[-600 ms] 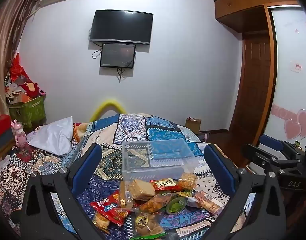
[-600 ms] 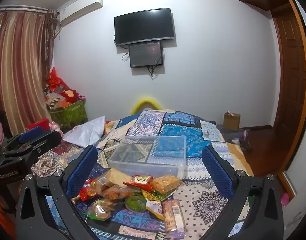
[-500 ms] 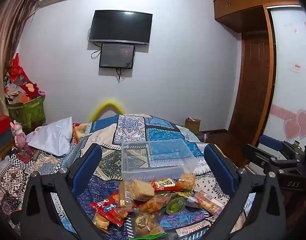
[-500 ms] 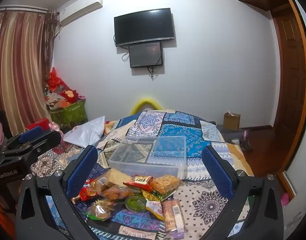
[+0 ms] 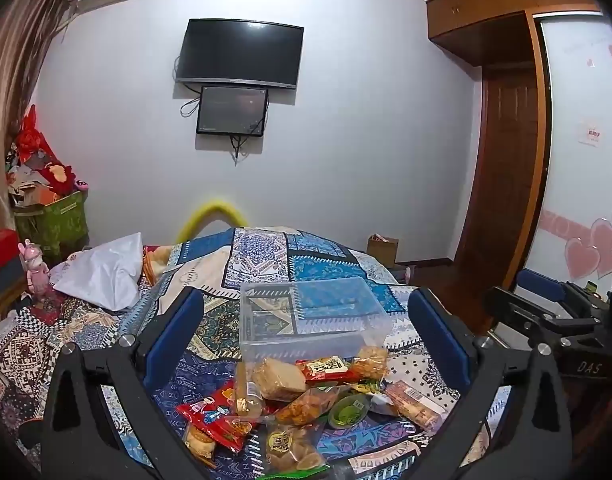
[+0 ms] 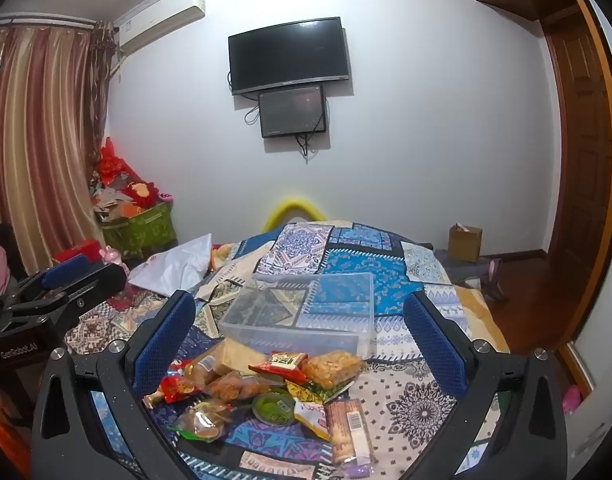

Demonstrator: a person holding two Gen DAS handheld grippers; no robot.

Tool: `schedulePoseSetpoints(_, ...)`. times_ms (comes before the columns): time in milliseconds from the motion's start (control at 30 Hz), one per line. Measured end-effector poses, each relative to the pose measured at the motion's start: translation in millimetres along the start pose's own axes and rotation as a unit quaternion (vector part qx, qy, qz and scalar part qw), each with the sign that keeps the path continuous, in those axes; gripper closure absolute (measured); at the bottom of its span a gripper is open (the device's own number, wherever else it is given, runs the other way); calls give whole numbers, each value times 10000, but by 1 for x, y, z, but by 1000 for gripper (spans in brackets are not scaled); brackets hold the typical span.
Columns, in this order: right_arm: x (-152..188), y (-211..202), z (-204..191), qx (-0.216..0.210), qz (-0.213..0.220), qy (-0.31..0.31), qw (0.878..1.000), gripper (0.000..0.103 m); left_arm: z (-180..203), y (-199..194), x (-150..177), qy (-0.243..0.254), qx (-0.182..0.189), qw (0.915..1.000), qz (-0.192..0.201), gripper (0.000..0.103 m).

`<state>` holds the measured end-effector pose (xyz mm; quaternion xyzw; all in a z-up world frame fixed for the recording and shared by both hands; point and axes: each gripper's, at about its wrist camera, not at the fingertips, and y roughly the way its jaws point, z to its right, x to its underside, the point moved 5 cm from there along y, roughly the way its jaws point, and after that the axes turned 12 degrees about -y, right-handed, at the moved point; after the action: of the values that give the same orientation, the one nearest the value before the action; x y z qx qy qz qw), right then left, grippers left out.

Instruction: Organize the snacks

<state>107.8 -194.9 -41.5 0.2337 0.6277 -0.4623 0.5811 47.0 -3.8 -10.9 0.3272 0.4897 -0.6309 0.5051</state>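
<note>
While both grippers are hovering above the patterned bedspread [image 5: 262, 252], nothing is being held — the left gripper [image 5: 306, 328] is sitting with its blue pads spread wide and nothing between them, and the right gripper [image 6: 298, 328] is doing the same. Landmark: the clear plastic bin [image 5: 306, 316], lying on the bedspread with no snacks inside. Just on the near side of the bin, touching its front wall, the snack pile [image 5: 306, 396] is lying in a loose heap: a red packet [image 5: 214, 416] at the near-left of the bin, a tan cracker pack [image 5: 278, 378] right at its front, a green round cup [image 5: 347, 410] a bit nearer the camera, a long wafer pack [image 5: 411, 400] at the near-right. Left of the bin a white bag [image 5: 106, 272] is resting — well apart from it. Beyond the bin, on the wall, a TV [image 5: 240, 54] is hanging.
</note>
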Motion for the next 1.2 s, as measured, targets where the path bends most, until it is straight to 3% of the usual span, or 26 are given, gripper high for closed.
schedulePoseSetpoints(1200, -2, -2, -2, -34, 66, 28, 10000, 0, 4, 2, 5, 59, 53, 10000, -13, 0)
